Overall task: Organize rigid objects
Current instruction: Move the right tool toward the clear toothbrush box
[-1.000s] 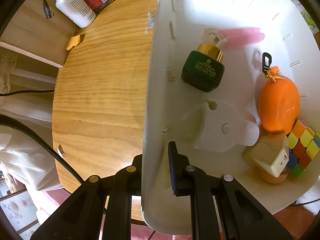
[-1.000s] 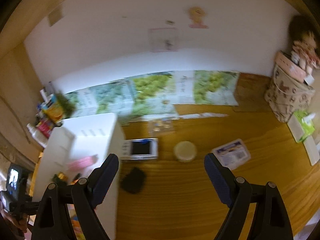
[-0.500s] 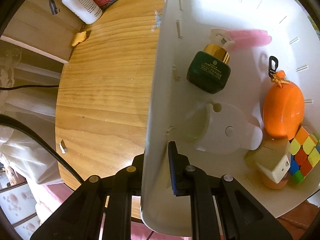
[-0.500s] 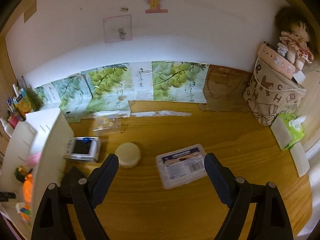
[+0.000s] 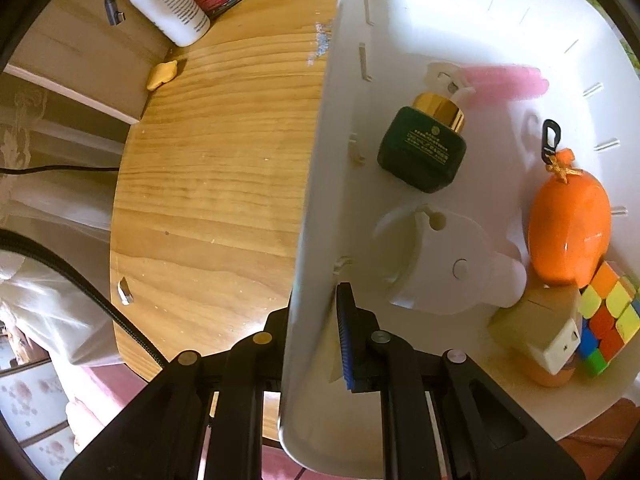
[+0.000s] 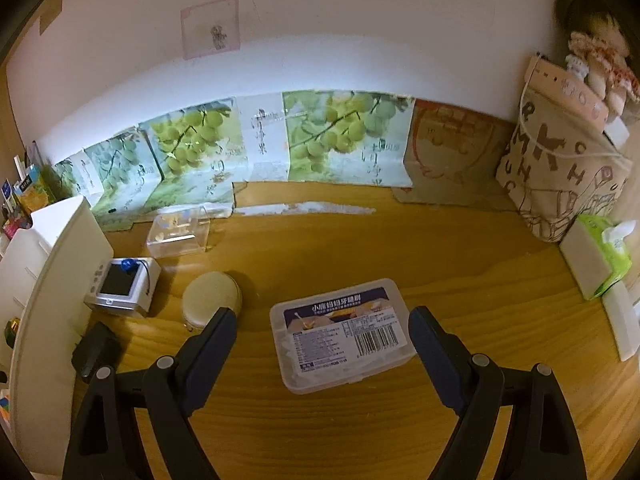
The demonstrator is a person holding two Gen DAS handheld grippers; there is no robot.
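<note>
My left gripper (image 5: 316,312) is shut on the near wall of a white plastic basket (image 5: 320,160). Inside the basket lie a dark green pump bottle (image 5: 424,152), a pink item (image 5: 504,82), an orange ball-shaped charm (image 5: 568,224), a white round container (image 5: 440,260), a colour cube (image 5: 606,320) and a beige block toy (image 5: 536,336). My right gripper (image 6: 322,320) is open above a clear plastic box with a blue label (image 6: 340,332); the box lies between the fingers on the wooden table (image 6: 440,264). The basket's edge shows at the left of the right wrist view (image 6: 52,280).
Left of the boxed item lie a round beige case (image 6: 212,298), a small white screen device (image 6: 122,286), a black pouch (image 6: 96,350) and a clear box (image 6: 178,232). A fabric bag (image 6: 560,168) and tissue pack (image 6: 604,256) stand at right. A white bottle (image 5: 168,0) stands beyond the basket.
My right gripper has swung right and down from the basket to sit over the labelled plastic box. My left gripper keeps its hold on the basket wall, which has shifted slightly.
</note>
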